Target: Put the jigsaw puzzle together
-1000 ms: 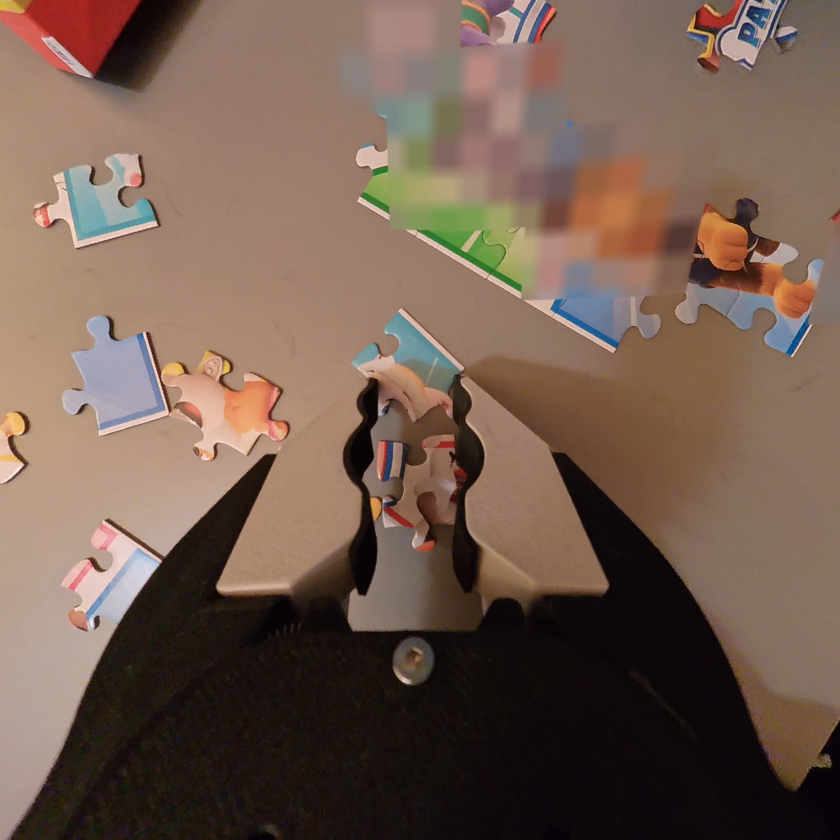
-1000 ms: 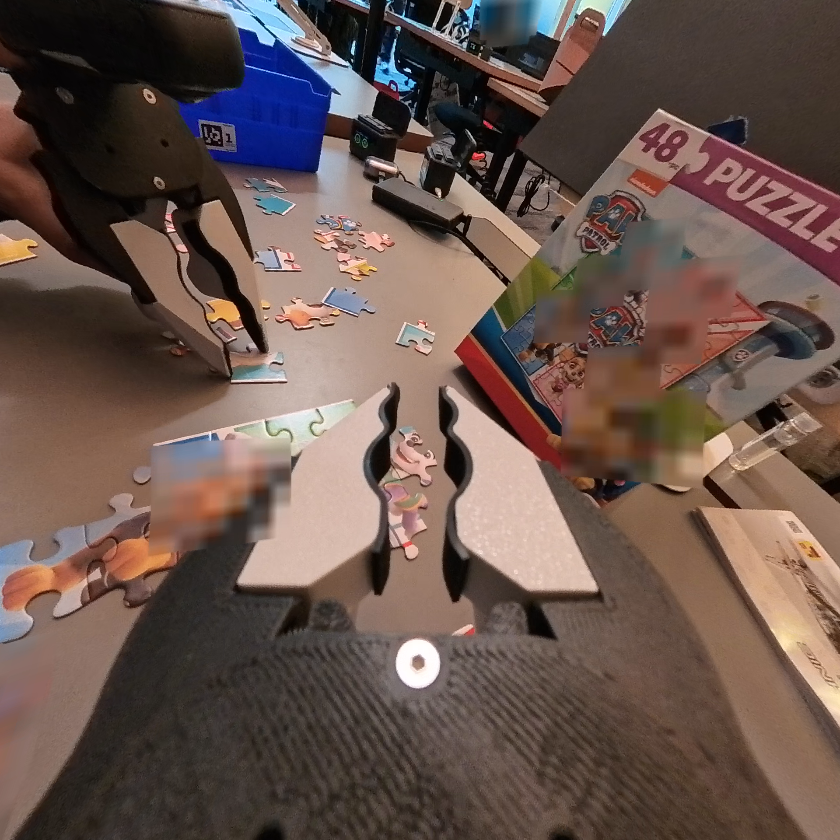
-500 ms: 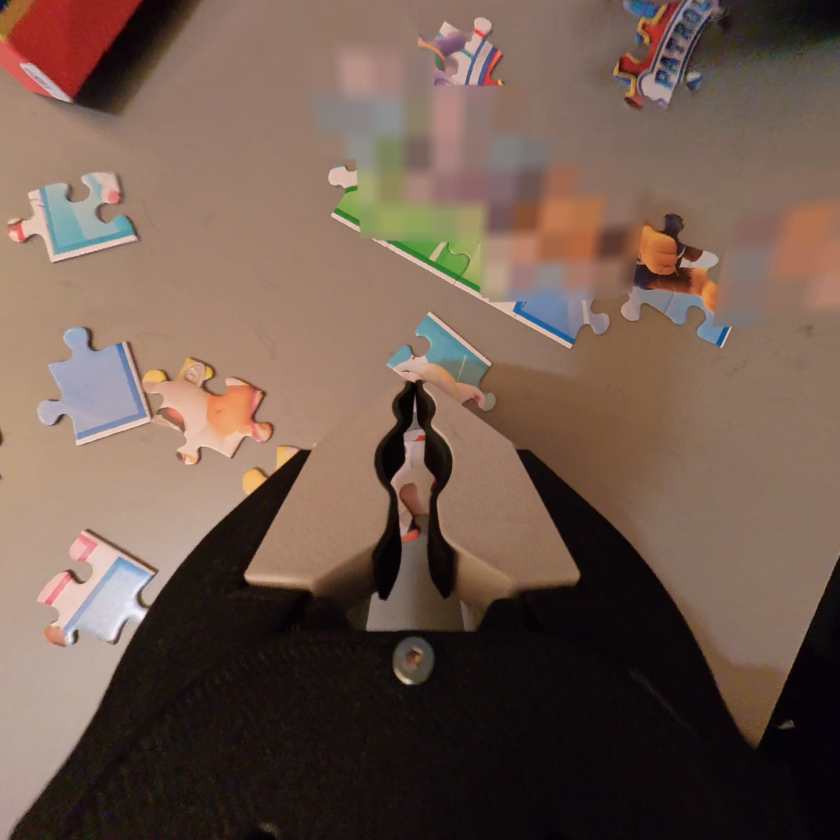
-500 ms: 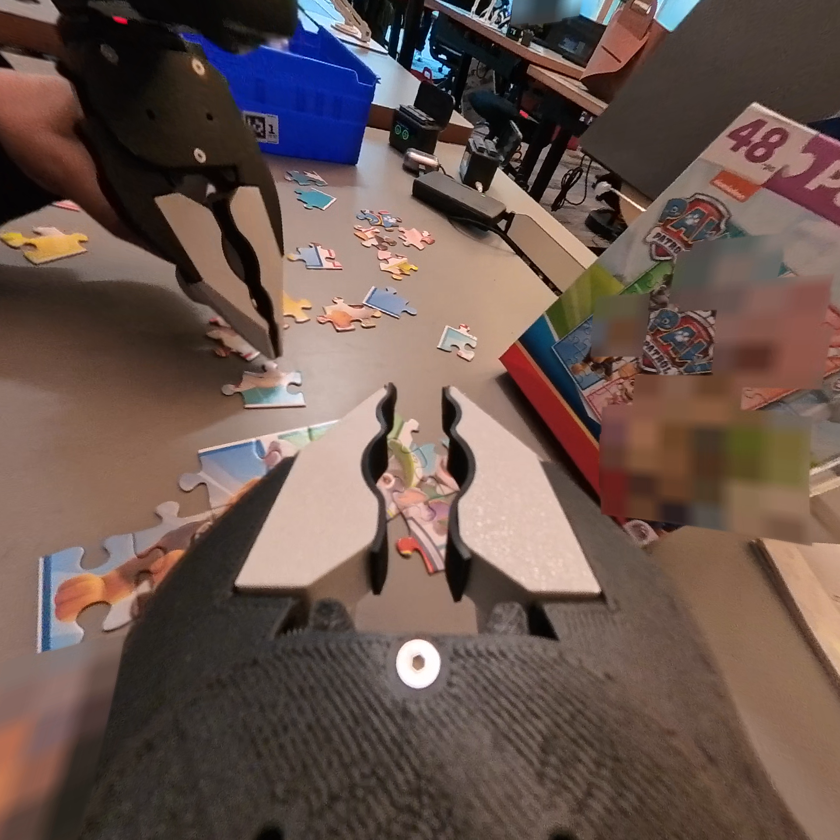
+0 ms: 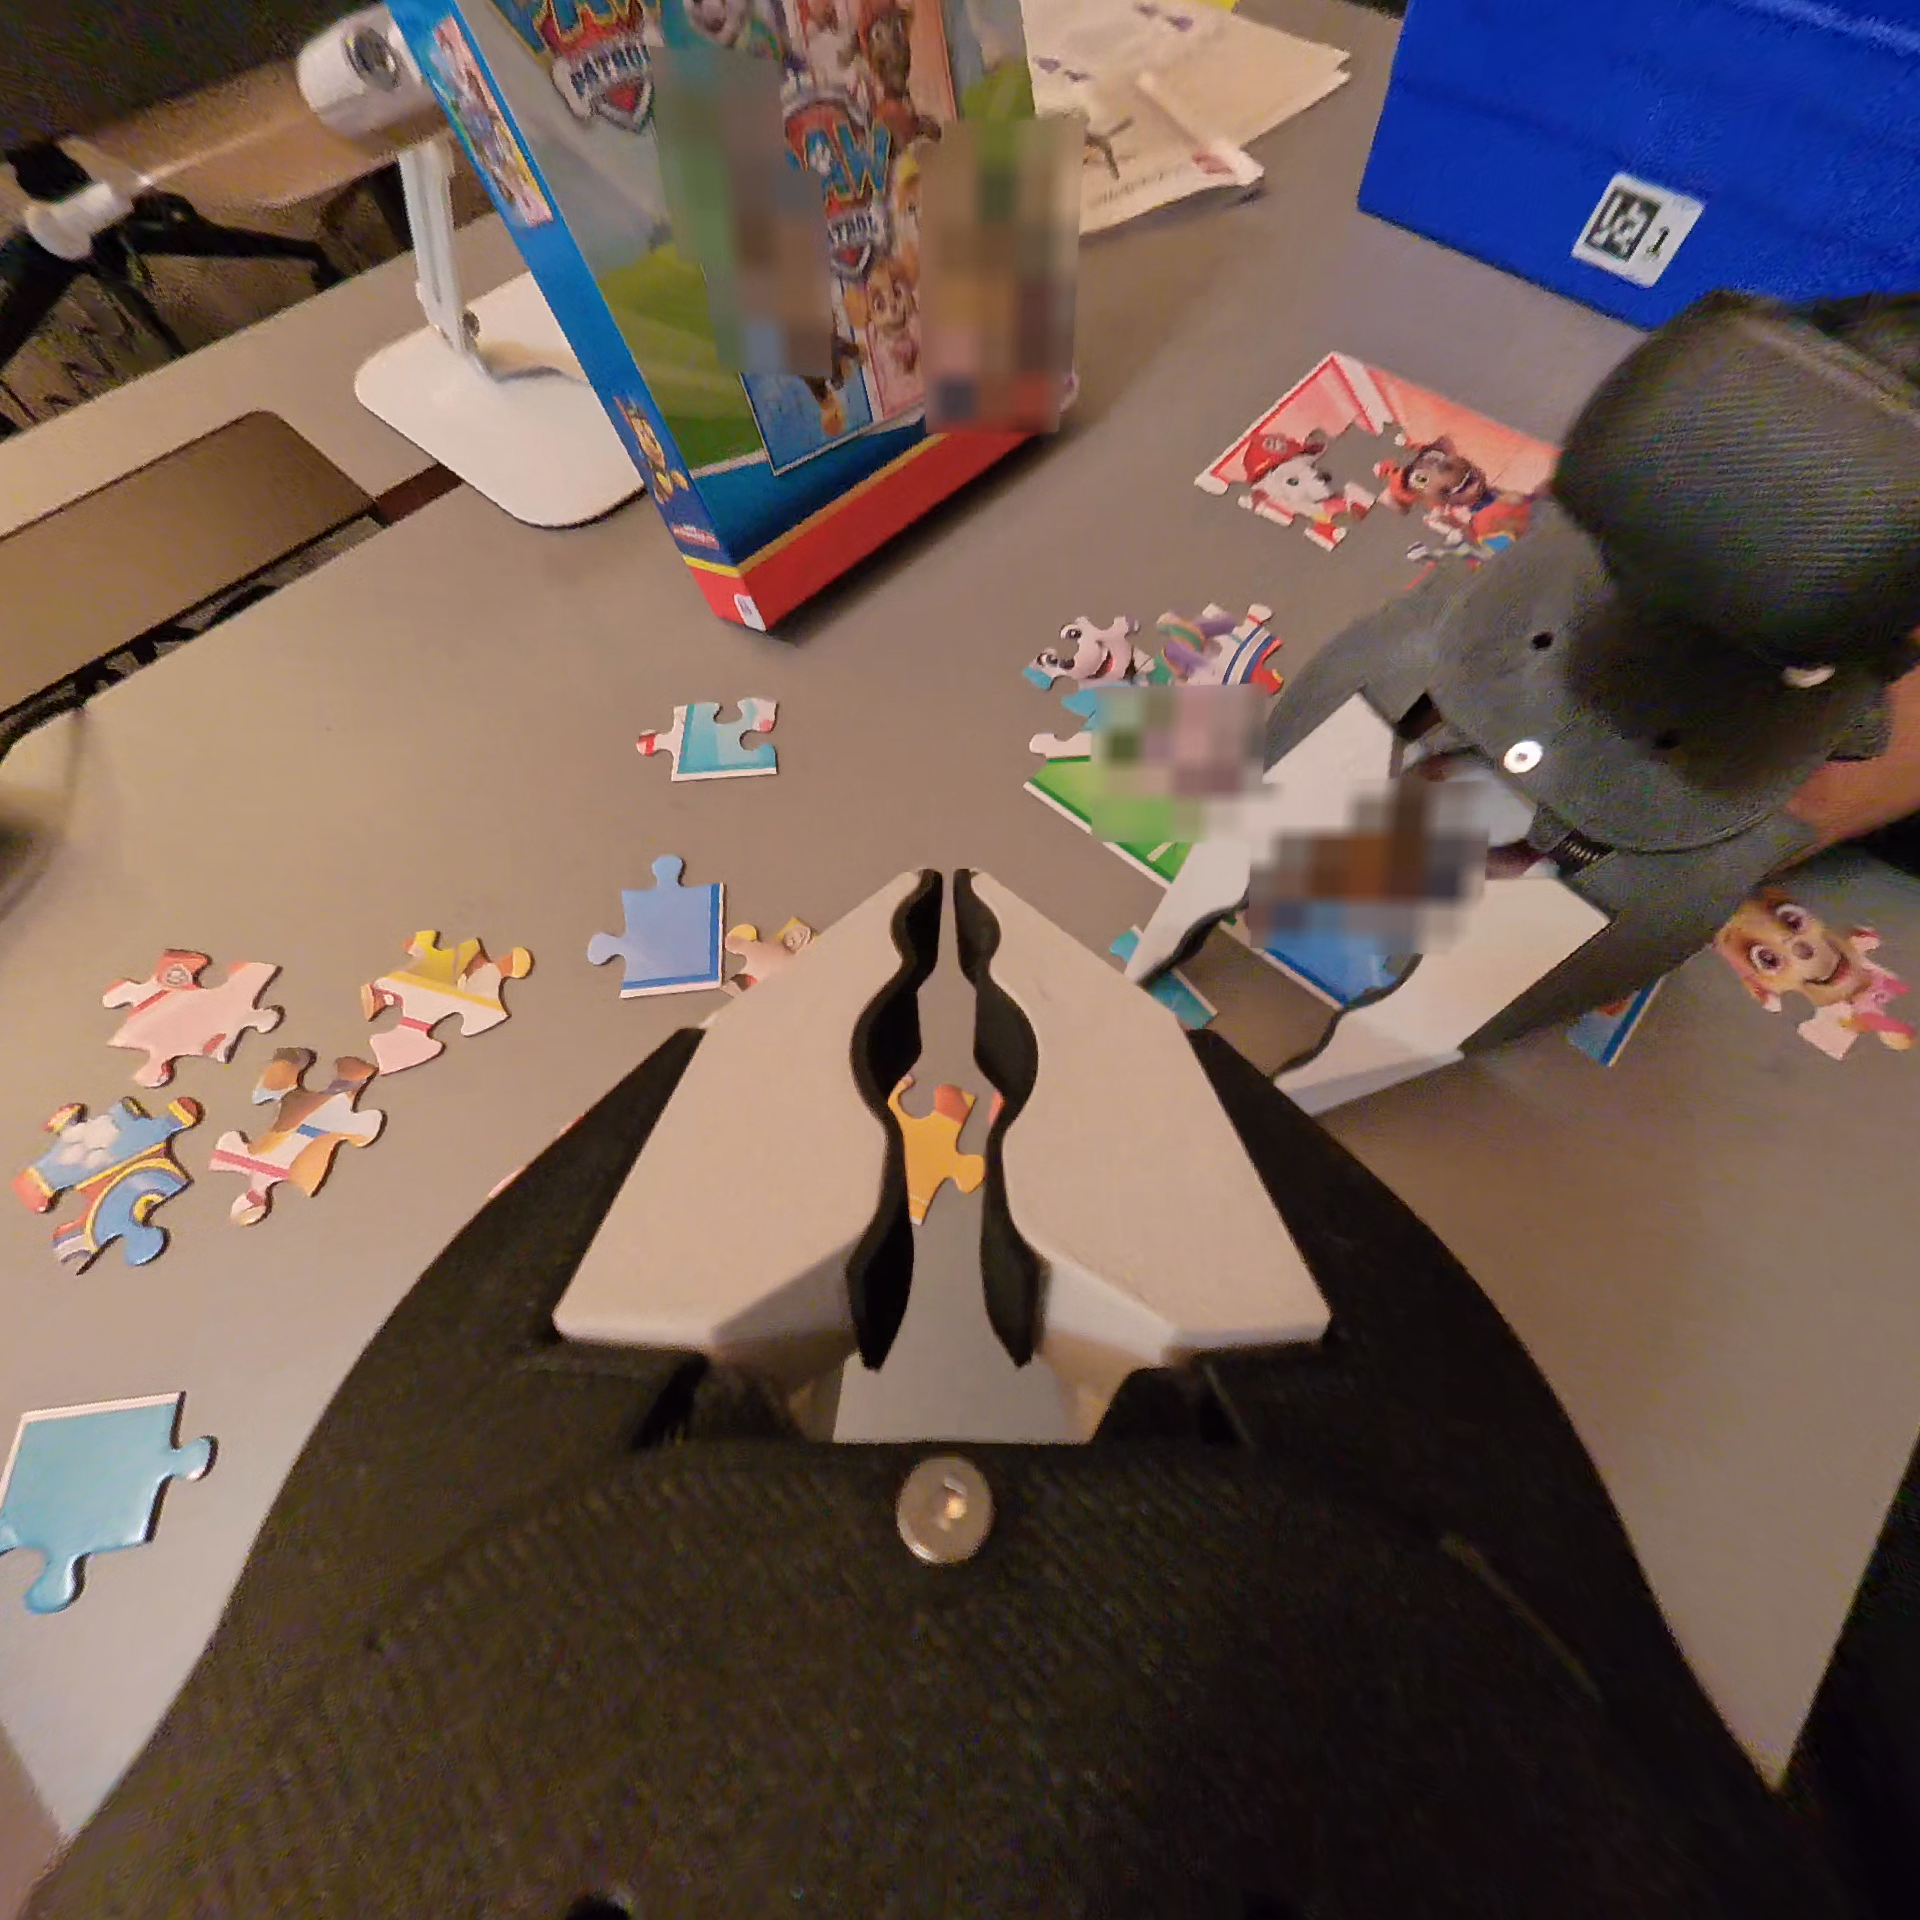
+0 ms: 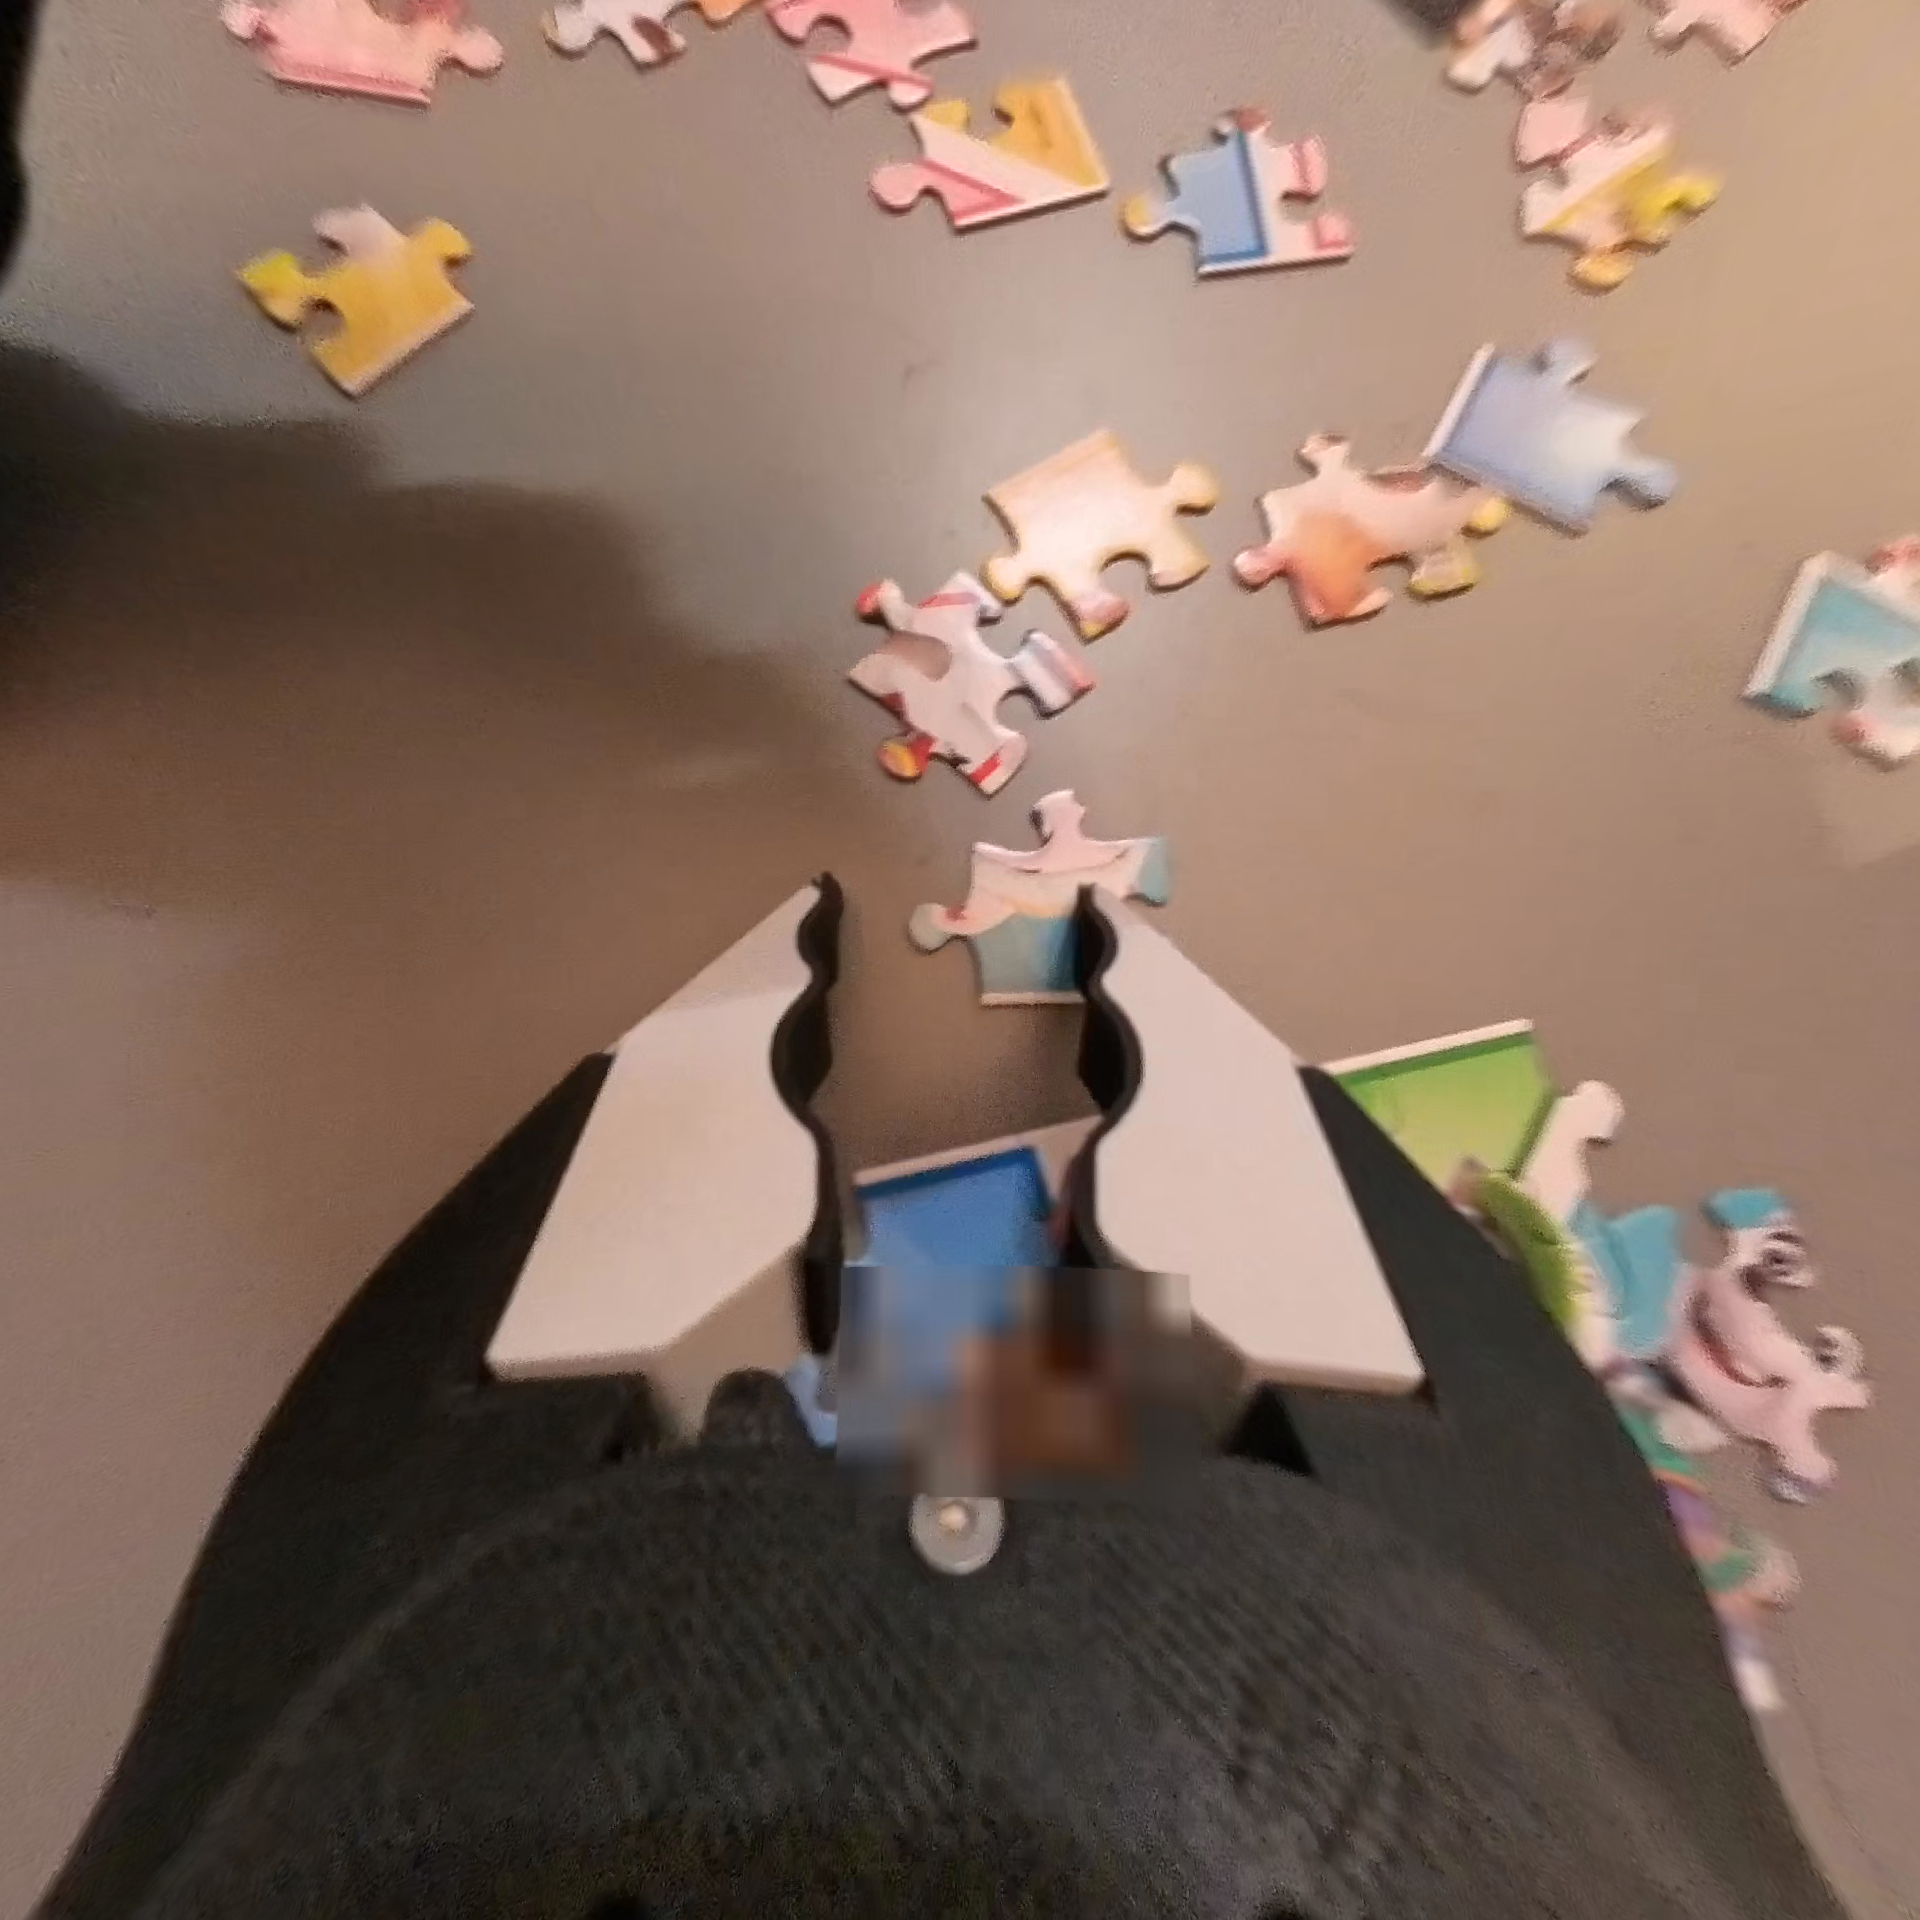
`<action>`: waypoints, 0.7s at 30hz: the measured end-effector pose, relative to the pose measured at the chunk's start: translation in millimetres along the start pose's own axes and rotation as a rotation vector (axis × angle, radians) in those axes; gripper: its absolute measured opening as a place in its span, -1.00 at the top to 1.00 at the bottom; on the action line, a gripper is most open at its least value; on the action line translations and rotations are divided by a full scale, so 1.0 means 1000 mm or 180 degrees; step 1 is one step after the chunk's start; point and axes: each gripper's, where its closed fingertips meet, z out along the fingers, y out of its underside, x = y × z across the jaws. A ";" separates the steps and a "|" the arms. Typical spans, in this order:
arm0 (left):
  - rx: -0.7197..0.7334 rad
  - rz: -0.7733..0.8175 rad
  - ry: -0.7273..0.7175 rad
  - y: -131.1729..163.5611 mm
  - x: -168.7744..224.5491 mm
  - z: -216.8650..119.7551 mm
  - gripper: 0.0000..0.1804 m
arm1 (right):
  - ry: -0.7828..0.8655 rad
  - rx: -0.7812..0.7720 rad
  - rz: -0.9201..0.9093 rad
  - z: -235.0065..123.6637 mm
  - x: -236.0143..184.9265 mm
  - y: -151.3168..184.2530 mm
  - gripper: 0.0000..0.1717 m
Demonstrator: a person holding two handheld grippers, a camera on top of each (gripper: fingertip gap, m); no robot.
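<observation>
My left gripper (image 5: 948,883) is shut with nothing between its pads and hangs above the grey table (image 5: 416,727). An orange-yellow puzzle piece (image 5: 935,1143) lies on the table under its fingers. My right gripper (image 6: 956,899) is open and points down at the table. A white-and-teal puzzle piece (image 6: 1023,883) lies flat just ahead of its tips, against the right fingertip (image 6: 1091,925); the pads do not press on it. In the left wrist view the right gripper (image 5: 1216,1023) stands open, low over the joined puzzle section (image 5: 1081,810).
Loose pieces lie scattered around both grippers, such as a blue one (image 5: 665,935) and a yellow one (image 6: 364,291). A puzzle box (image 5: 790,499) stands at the back, with a white stand (image 5: 488,416), a blue bin (image 5: 1662,125) and papers (image 5: 1174,104). The left gripper's tips are roughly 12 cm from the right gripper's. The orange-yellow puzzle piece (image 5: 935,1143) sits 7 cm or so from the ends of my right fingers. Seen from the right wrist view (image 6: 1069,559) as well.
My left gripper shut at the white-and-teal piece's edge, then lifted and tilted up without it; the piece stayed on the table. My right gripper swung down over that piece and opened wider.
</observation>
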 end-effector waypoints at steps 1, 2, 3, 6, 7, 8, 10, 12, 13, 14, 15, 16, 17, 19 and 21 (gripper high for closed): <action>0.0017 -0.0007 -0.0017 -0.003 0.002 -0.003 0.99 | -0.0081 0.0014 0.0097 -0.001 -0.005 0.000 0.41; 0.0022 -0.0007 -0.0049 -0.004 0.004 -0.007 0.97 | -0.0137 0.0020 0.0150 -0.003 -0.010 0.000 0.42; 0.0021 0.0001 -0.0093 -0.005 0.005 -0.011 0.96 | -0.0185 0.0031 0.0173 -0.004 -0.016 0.002 0.43; 0.0019 0.0007 -0.0186 -0.003 0.013 -0.023 0.93 | -0.0432 0.0061 0.0208 -0.010 -0.047 0.008 0.55; 0.0031 -0.0010 -0.0189 -0.001 0.016 -0.026 0.93 | -0.0519 0.0078 0.0209 -0.012 -0.059 0.009 0.56; 0.0043 -0.0024 -0.0178 0.001 0.020 -0.029 0.92 | -0.0511 0.0061 0.0158 -0.014 -0.064 0.012 0.57; 0.0053 -0.0058 -0.0182 0.006 0.025 -0.033 0.92 | -0.0203 -0.0004 -0.0045 -0.014 -0.053 0.013 0.55; 0.0075 -0.0096 -0.0178 0.008 0.029 -0.035 0.91 | 0.0087 0.0050 -0.0086 -0.013 -0.031 0.001 0.42; 0.0092 -0.0104 -0.0170 0.007 0.031 -0.037 0.91 | 0.0188 0.0088 -0.0028 -0.011 -0.019 -0.005 0.33; 0.0103 -0.0094 -0.0169 0.006 0.033 -0.038 0.91 | 0.0245 0.0078 0.0053 -0.007 -0.007 -0.007 0.28; 0.0106 -0.0066 -0.0184 0.004 0.034 -0.040 0.90 | 0.0229 0.0013 0.0142 -0.001 0.000 -0.005 0.24; 0.0106 -0.0034 -0.0218 0.004 0.035 -0.043 0.89 | 0.0168 -0.0048 0.0227 0.004 0.002 -0.002 0.23; 0.0112 -0.0009 -0.0253 0.003 0.035 -0.047 0.89 | 0.0154 -0.0008 0.0271 0.005 0.002 -0.003 0.27; 0.0156 -0.0030 -0.0291 0.004 0.034 -0.054 0.88 | 0.0123 -0.0049 0.0232 0.002 -0.008 0.000 0.32; 0.0223 -0.0143 -0.0265 0.010 0.034 -0.061 0.86 | -0.0035 -0.0084 0.0100 -0.003 -0.035 0.005 0.39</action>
